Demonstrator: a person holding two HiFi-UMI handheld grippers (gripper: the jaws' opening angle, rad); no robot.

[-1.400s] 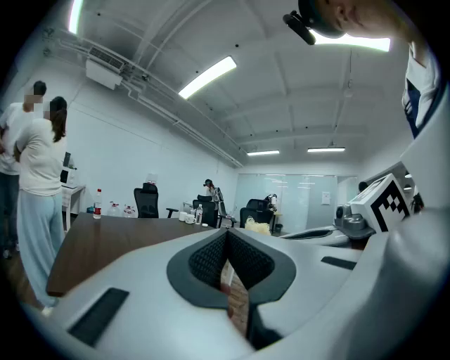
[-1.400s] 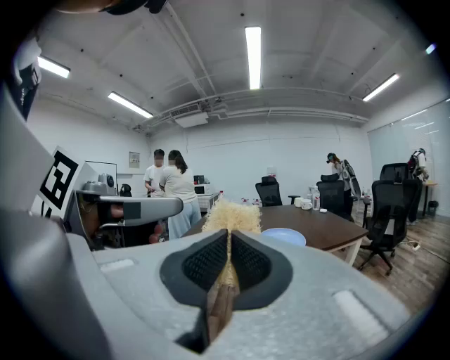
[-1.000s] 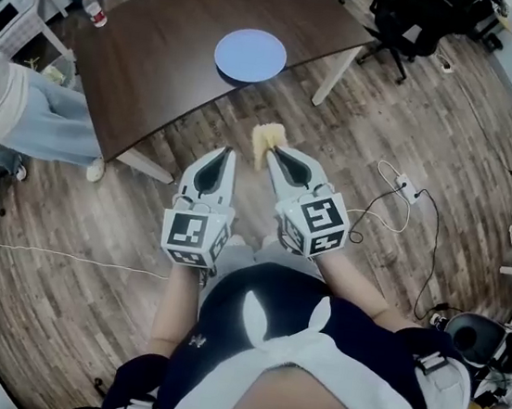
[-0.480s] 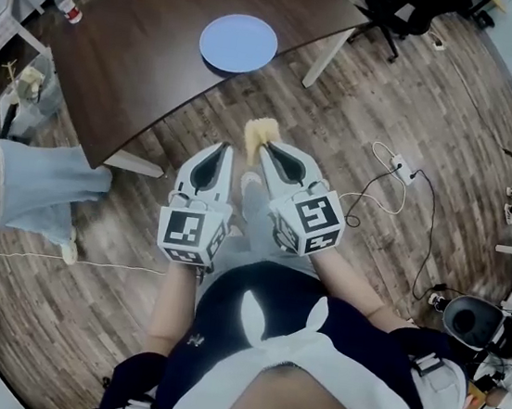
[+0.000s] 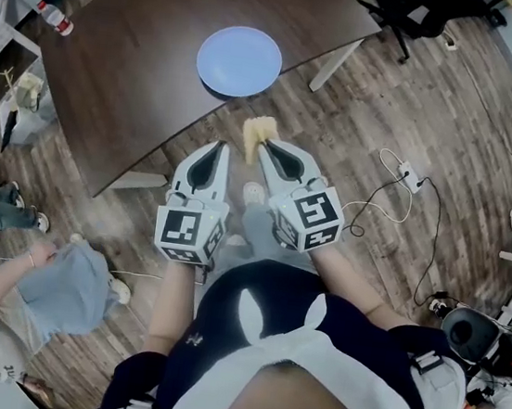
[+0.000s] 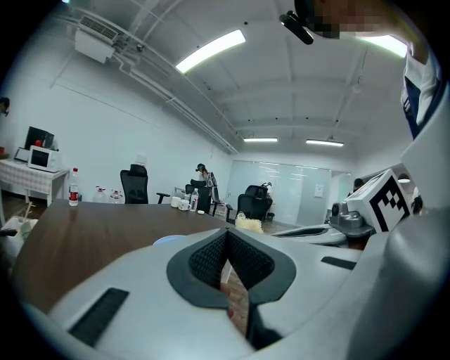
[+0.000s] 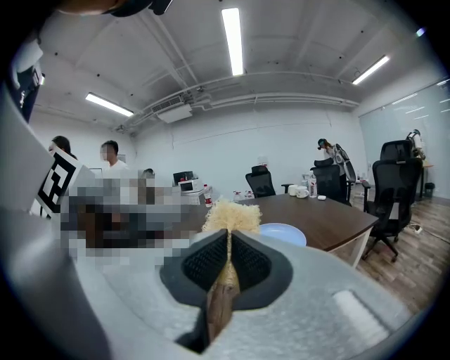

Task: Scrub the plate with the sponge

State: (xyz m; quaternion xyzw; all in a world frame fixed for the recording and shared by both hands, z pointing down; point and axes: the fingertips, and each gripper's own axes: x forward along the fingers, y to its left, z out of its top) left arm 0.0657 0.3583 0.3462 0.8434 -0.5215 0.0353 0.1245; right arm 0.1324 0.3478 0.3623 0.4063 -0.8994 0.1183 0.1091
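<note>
A round pale-blue plate (image 5: 239,60) lies flat on the dark brown table (image 5: 145,53), near its front edge. My right gripper (image 5: 262,144) is shut on a yellowish fibrous sponge (image 5: 257,133), held over the floor just short of the table edge. In the right gripper view the sponge (image 7: 230,216) sticks up past the jaws, with the plate (image 7: 283,234) behind it. My left gripper (image 5: 220,150) hangs beside the right one, shut with nothing in it; in the left gripper view its jaws (image 6: 226,261) meet and the plate (image 6: 169,240) shows as a sliver.
A person in light clothes (image 5: 47,298) bends low at the lower left. Bottles (image 5: 54,17) stand at the table's far left corner. Black office chairs (image 5: 422,10) stand beyond the table. A white cable with a power strip (image 5: 407,180) lies on the wood floor at right.
The view has shifted closer to the table and plate. The person at left has moved down toward the lower left corner. Both grippers keep their pose, the sponge still held.
</note>
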